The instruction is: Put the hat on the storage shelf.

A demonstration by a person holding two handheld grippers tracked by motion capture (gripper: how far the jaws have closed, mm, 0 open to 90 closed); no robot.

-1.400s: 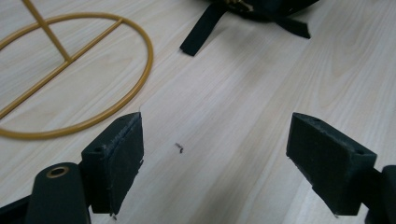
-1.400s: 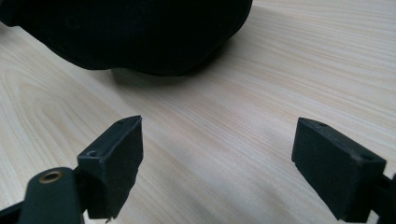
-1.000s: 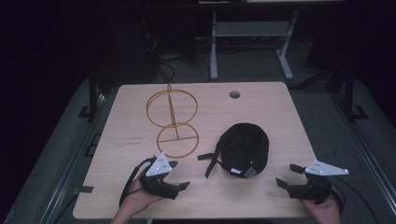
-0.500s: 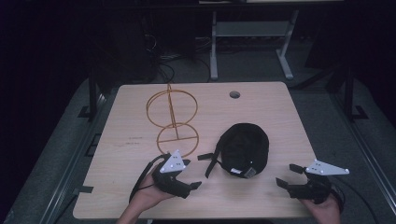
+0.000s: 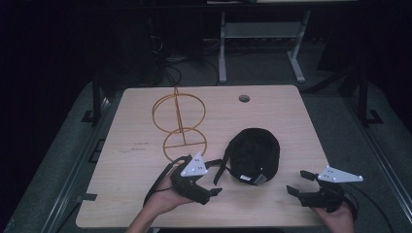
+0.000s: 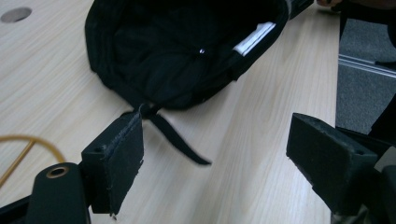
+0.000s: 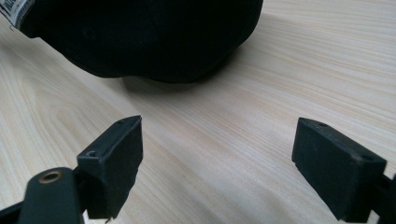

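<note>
A black cap (image 5: 255,154) lies upside down on the wooden table (image 5: 272,111), right of centre, with a white label (image 5: 252,178) inside its near rim. Its strap (image 6: 175,137) trails over the wood toward my left gripper (image 5: 214,177), which stands open just left of the cap with nothing between its jaws. In the left gripper view the cap (image 6: 187,42) fills the top, and the left gripper (image 6: 215,140) holds its jaws wide either side of the strap end. My right gripper (image 5: 297,182) rests open near the front right edge, apart from the cap (image 7: 149,32).
A gold wire stand (image 5: 180,121) made of two rings and a rod is on the table's left half, just behind my left gripper. A round cable hole (image 5: 244,98) sits near the far edge. A metal frame (image 5: 257,34) stands on the dark floor beyond.
My left gripper has moved right and a little forward, closer to the cap's strap. The right gripper and the cap have stayed where they were.
</note>
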